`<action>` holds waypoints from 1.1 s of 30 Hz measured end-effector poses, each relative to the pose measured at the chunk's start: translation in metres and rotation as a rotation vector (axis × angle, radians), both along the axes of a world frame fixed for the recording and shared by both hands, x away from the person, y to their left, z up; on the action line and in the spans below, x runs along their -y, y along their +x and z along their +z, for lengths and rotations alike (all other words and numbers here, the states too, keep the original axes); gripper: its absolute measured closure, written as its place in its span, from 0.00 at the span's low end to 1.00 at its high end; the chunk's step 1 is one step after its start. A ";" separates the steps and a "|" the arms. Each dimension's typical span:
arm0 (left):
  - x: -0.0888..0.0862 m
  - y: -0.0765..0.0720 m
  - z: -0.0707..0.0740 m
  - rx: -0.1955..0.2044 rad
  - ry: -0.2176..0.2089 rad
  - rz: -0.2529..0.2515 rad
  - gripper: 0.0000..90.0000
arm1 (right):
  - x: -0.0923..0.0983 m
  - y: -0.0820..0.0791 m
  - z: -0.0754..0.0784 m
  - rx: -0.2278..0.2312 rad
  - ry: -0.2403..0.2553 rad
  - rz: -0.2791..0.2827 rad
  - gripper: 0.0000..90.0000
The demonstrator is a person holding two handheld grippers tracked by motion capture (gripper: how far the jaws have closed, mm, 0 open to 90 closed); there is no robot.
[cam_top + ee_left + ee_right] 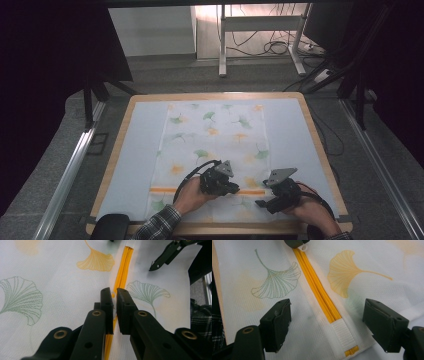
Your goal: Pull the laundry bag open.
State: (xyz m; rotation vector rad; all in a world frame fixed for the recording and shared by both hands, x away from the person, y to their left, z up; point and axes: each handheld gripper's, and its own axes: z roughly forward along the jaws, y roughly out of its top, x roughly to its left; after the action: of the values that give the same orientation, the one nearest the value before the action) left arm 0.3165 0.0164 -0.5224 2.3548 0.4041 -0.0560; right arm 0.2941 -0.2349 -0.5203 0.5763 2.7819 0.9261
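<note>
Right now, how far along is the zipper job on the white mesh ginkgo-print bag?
Done: white mesh bag lies flat; open right gripper straddles the white webbing end of the yellow zipper. In hand: left gripper shut on the slider, partway along. Left: the actual slide; the teeth look joined on both sides.

One mesh bag (215, 150) with one yellow zipper (207, 190), one desk (310, 125), two grippers, left (234, 189) and right (261, 203), two hands
</note>
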 end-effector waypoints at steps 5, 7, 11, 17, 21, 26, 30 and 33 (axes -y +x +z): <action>0.006 0.000 -0.002 -0.012 0.016 -0.003 0.96 | 0.000 0.000 0.000 0.003 0.000 -0.007 0.26; 0.005 -0.001 0.000 -0.011 0.021 -0.009 1.00 | 0.000 -0.001 0.000 0.003 0.002 -0.015 0.27; 0.004 -0.002 0.001 -0.008 0.028 -0.017 1.00 | -0.001 0.000 0.000 -0.004 -0.007 -0.028 0.29; -0.004 -0.001 0.001 -0.028 0.010 -0.011 1.00 | -0.001 0.000 0.000 -0.003 -0.006 -0.037 0.32; -0.012 -0.001 0.002 -0.036 -0.001 -0.003 1.00 | 0.000 0.000 0.001 -0.004 -0.004 -0.040 0.33; -0.018 -0.002 0.001 -0.042 0.001 -0.002 1.00 | 0.000 0.000 0.001 -0.004 -0.005 -0.041 0.33; -0.026 -0.003 0.002 -0.036 0.006 0.006 1.00 | 0.000 0.000 0.001 -0.004 -0.003 -0.043 0.33; -0.033 -0.004 0.001 -0.037 0.005 0.017 1.00 | 0.000 0.000 0.000 -0.003 -0.003 -0.043 0.33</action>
State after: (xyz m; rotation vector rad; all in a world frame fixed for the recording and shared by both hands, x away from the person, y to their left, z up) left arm 0.3123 0.0489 -0.5210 2.3581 0.4433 -0.0911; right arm 0.2942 -0.2350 -0.5199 0.6353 2.7614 0.9133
